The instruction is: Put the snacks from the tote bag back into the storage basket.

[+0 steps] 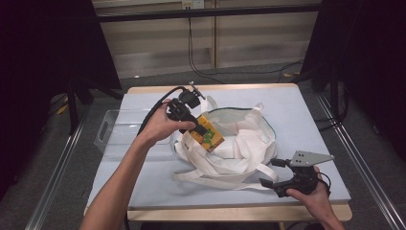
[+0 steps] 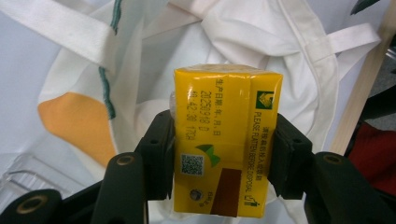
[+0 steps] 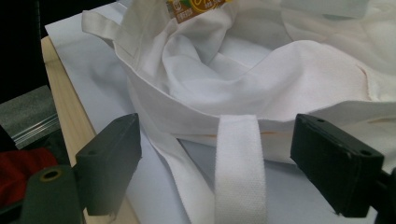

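Left gripper (image 2: 219, 158): clamped on the yellow drink carton (image 2: 227, 140), one pad on each narrow side, hovering over the open mouth of the white tote bag (image 1: 234, 143).

Right gripper (image 3: 217, 163): jaws apart, nothing pressed between them — a tote strap (image 3: 240, 168) lies in the gap without being pinched. It rests low at the near right of the table (image 1: 306, 110), facing the bag.

White tote bag: slumped on the table's middle, mouth gaping upward, rim folded and uneven. A clear plastic bin (image 1: 117, 132) sits just beside it on the left.

Step in hand (judged): lowering the carton into the bag. To do it well, bring it down over the widest part of the opening, clear of the folded rim, and let go only once it is well inside. The right gripper could usefully pinch the near rim or strap to hold the mouth open.

Yellow drink carton: above the bag's left rim, held off the cloth. In the high view its long axis slants — lower end toward the bag's interior, upper end up in the gripper.

Carton along the jaws: in the left gripper view the long axis runs with the jaws, top end pointing away from the hand.
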A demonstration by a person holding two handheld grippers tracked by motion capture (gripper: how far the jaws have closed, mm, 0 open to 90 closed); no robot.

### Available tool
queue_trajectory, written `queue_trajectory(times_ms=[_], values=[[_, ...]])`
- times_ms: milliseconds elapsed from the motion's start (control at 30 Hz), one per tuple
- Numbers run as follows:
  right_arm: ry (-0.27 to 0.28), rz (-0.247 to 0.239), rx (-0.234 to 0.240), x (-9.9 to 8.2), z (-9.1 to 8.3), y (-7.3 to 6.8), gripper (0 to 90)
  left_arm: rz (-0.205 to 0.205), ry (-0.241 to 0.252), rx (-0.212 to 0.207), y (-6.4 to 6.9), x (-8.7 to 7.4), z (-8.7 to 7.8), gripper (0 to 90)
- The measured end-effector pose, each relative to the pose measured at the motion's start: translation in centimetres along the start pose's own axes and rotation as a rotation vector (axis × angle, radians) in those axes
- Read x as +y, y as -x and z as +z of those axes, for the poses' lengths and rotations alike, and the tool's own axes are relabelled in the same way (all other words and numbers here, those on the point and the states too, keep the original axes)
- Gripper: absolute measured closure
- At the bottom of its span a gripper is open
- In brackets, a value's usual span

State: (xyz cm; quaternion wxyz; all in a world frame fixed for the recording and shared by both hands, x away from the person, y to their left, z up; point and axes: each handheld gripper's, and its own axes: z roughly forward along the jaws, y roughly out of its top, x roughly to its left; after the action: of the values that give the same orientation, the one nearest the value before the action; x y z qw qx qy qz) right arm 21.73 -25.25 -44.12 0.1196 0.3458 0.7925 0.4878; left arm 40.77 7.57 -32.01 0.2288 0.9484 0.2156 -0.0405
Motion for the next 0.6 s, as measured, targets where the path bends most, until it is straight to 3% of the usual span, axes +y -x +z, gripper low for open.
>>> queue_trajectory(times_ms=[133,167,200,267,300,333,467,500,567,600], values=[[0.004,-0.001,-0.001,0.0,-0.1,0.0,16.0,0.060,0.018,0.000,-0.4,-0.5,-0.5,50.0],[0.008,-0.002,-0.001,0.0,0.0,0.0,16.0,0.028,0.034,-0.001,-0.3,-0.6,-0.5,50.0],[0.004,-0.001,0.000,0.0,0.0,0.0,16.0,0.064,0.007,0.001,-0.7,-0.6,-0.9,50.0],[0.004,-0.001,-0.001,0.0,0.0,0.0,16.0,0.043,0.025,-0.001,-0.8,-0.8,-1.0,50.0],[0.005,-0.001,-0.001,0.1,0.0,0.0,16.0,0.068,0.009,0.000,-1.0,-0.8,-1.2,50.0],[0.006,-0.001,-0.002,0.1,0.0,0.0,16.0,0.061,0.022,0.000,-0.9,-0.9,-1.2,49.9],[0.008,0.000,-0.004,0.1,0.0,0.1,15.9,0.096,-0.001,0.003,-1.2,-1.0,-2.0,49.9],[0.009,0.001,-0.003,0.1,0.0,0.1,15.9,0.078,0.014,0.000,-1.2,-1.1,-2.1,49.9],[0.011,0.005,-0.003,0.0,0.0,0.1,15.8,0.092,0.007,0.005,-1.6,-1.2,-2.6,49.9],[0.010,0.006,-0.003,0.0,0.0,0.1,15.8,0.057,0.022,0.012,-1.5,-1.3,-3.0,49.9]])
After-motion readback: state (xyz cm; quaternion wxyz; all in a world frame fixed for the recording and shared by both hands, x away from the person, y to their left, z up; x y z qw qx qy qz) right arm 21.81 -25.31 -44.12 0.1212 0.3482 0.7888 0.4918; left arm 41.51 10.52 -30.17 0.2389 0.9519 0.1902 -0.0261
